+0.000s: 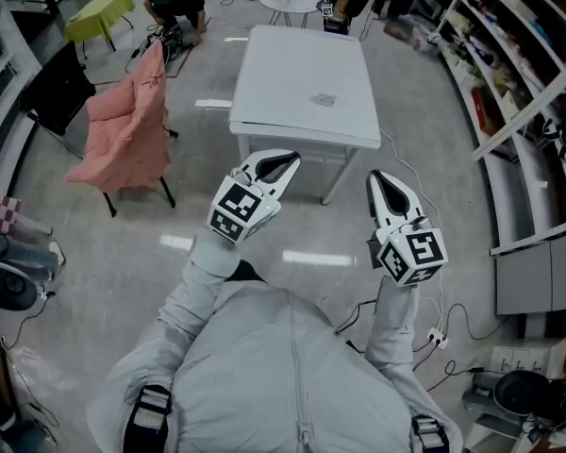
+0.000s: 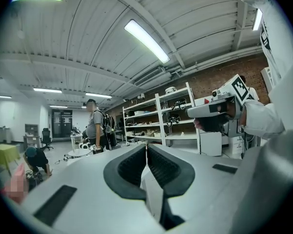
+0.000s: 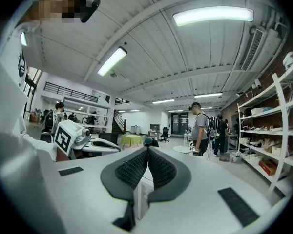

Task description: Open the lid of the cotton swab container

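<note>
A small clear container (image 1: 324, 99), apparently the cotton swab container, lies on the white table (image 1: 283, 64) ahead of me. My left gripper (image 1: 291, 158) is held level in front of my chest, short of the table's near edge, jaws shut with nothing between them. Its closed tips (image 2: 146, 147) point out into the room. My right gripper (image 1: 376, 176) hangs beside it, also shut and empty, with tips together (image 3: 147, 149). Each gripper appears in the other's view: the right one (image 2: 205, 112) and the left one (image 3: 100, 147). Neither gripper view shows the container.
A chair draped in pink cloth (image 1: 127, 125) stands left of the table. Metal shelving (image 1: 519, 83) lines the right side. A round white table (image 1: 289, 1) and people stand at the back. A yellow-green table (image 1: 99, 12) is far left. Cables (image 1: 434, 333) lie on the floor near my right.
</note>
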A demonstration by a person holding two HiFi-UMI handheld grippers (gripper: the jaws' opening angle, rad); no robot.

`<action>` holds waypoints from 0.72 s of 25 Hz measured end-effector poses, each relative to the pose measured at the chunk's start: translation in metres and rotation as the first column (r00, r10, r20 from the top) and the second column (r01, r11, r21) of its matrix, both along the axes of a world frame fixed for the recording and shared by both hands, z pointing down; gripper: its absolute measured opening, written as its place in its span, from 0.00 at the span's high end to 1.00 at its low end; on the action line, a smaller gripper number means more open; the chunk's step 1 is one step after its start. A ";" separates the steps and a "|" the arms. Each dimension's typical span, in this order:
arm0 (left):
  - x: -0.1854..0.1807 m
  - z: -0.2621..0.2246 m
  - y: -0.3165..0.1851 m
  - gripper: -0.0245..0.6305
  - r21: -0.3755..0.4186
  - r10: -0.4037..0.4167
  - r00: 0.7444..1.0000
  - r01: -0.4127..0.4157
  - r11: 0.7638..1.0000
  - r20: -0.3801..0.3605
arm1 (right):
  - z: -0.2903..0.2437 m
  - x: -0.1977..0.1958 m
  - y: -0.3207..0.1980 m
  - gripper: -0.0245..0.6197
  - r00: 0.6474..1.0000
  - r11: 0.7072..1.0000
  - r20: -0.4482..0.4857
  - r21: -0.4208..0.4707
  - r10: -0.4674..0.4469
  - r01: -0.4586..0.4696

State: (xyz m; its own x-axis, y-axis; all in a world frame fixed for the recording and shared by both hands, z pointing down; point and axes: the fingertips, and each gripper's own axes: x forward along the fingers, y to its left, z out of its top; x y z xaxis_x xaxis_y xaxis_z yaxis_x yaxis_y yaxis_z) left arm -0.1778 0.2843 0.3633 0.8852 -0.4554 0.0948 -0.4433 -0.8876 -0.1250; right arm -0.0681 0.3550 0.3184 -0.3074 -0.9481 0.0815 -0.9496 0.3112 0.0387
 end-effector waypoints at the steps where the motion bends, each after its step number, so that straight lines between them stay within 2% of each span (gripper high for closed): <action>1: 0.001 0.001 0.001 0.92 -0.005 -0.003 1.000 0.003 1.000 0.001 | 0.000 0.002 0.001 0.91 1.000 1.000 0.014 -0.002 -0.007 0.007; 7: 0.012 0.008 -0.006 0.92 -0.015 -0.012 1.000 0.012 1.000 0.002 | 0.003 0.014 -0.004 0.91 0.997 0.999 0.072 0.004 -0.032 0.032; 13: 0.031 0.017 -0.032 0.92 -0.020 0.007 1.000 -0.007 1.000 0.006 | 0.011 0.029 -0.030 0.91 0.999 1.000 0.032 0.007 -0.004 0.004; 18: 0.049 0.018 -0.079 0.92 -0.011 0.024 1.000 -0.024 1.000 -0.001 | 0.017 0.046 -0.077 0.91 1.000 1.000 0.016 0.009 0.024 -0.024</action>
